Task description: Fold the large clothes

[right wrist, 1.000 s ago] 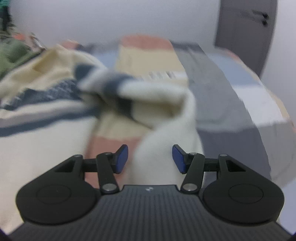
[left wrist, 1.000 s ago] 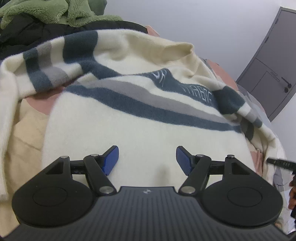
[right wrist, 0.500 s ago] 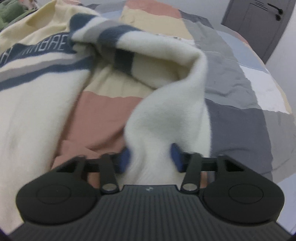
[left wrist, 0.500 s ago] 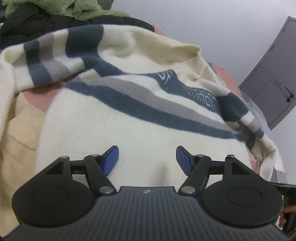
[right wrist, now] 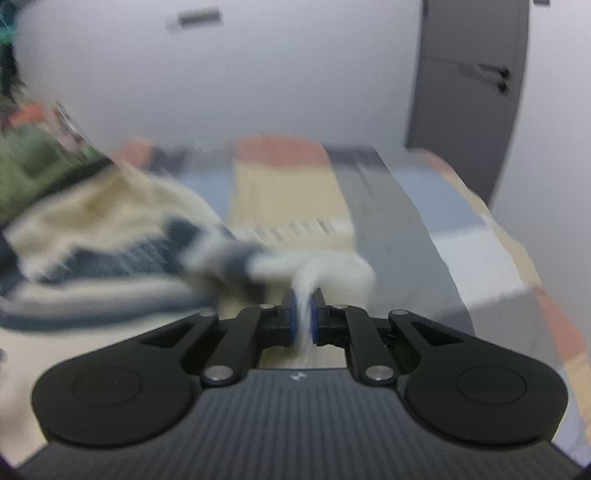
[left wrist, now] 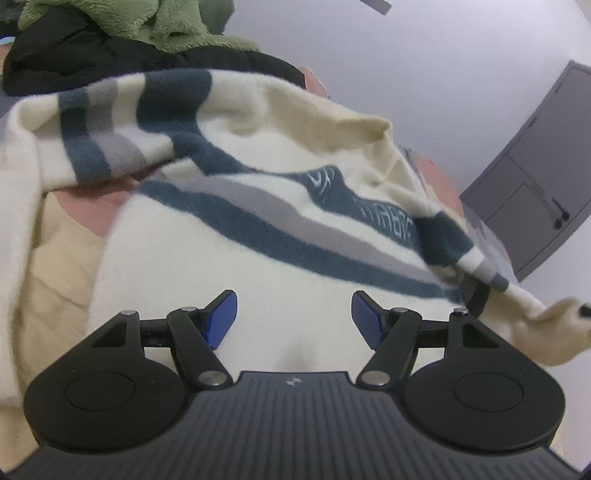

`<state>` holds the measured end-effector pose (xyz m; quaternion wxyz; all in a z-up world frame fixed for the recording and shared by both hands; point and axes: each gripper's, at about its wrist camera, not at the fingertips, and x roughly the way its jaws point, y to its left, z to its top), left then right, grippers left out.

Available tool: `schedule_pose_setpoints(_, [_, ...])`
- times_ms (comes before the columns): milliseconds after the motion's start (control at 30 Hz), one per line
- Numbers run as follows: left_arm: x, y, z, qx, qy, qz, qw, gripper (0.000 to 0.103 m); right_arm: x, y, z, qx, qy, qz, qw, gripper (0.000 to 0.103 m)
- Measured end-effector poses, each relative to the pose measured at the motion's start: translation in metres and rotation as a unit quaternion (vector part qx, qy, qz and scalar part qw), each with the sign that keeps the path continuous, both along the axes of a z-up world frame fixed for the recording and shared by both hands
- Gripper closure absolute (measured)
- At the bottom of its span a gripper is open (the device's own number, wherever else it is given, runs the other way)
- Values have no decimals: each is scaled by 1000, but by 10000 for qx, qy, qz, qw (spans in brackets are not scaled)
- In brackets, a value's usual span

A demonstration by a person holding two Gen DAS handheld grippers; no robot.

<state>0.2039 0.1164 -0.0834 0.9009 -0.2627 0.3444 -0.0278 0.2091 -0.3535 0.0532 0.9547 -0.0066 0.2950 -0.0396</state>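
Sweater (left wrist: 280,258): cream knit with blue and grey stripes, spread over the bed and filling the middle of the left view; one sleeve runs off toward the right edge.
Sleeve (right wrist: 325,269): its cream end is now pinched and raised off the bedspread, at centre of the blurred right view; a second ago it lay slack between parted pads.
Right gripper (right wrist: 303,321): jaws have just been closing and now clamp the sleeve cloth, a thin band of it between the blue pads.
Left gripper (left wrist: 291,317): jaws stand wide over the sweater body, nothing between them, as they did a second ago.
Bedspread (right wrist: 399,229): patchwork of grey, tan and salmon, showing beyond the sleeve.
Pile of clothes (left wrist: 147,26): green and black, upper left of the left view.
Door (left wrist: 535,206): grey, at right.
Meaning for the task: the sleeve looks ready to be carried across the body for a first fold.
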Motion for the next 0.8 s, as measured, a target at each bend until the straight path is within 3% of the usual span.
schedule_pose_setpoints(167, [-6, 14, 8, -79, -110, 164, 9998, 30, -25, 57, 69, 360, -504, 1076, 9923, 92])
schedule_pose_setpoints(300, [-11, 27, 13, -171, -174, 331, 9992, 30, -43, 120, 90, 489, -580, 2083, 9751, 92])
schedule_pose_setpoints(467, [-17, 50, 17, -294, -246, 603, 9974, 30, -48, 200, 57, 726, 24, 3095, 9481, 92])
schedule_pose_setpoints(667, [-27, 75, 20, -517, -294, 878, 9944, 30, -38, 257, -13, 787, 779, 3478, 9310, 89])
schedule_pose_setpoints(700, [-27, 79, 21, -555, -311, 907, 9938, 30, -40, 260, -22, 791, 895, 3464, 9304, 84])
schedule_pose_setpoints(800, [-30, 84, 23, -631, -361, 956, 9928, 30, -35, 259, -38, 965, 1168, 3354, 9298, 45])
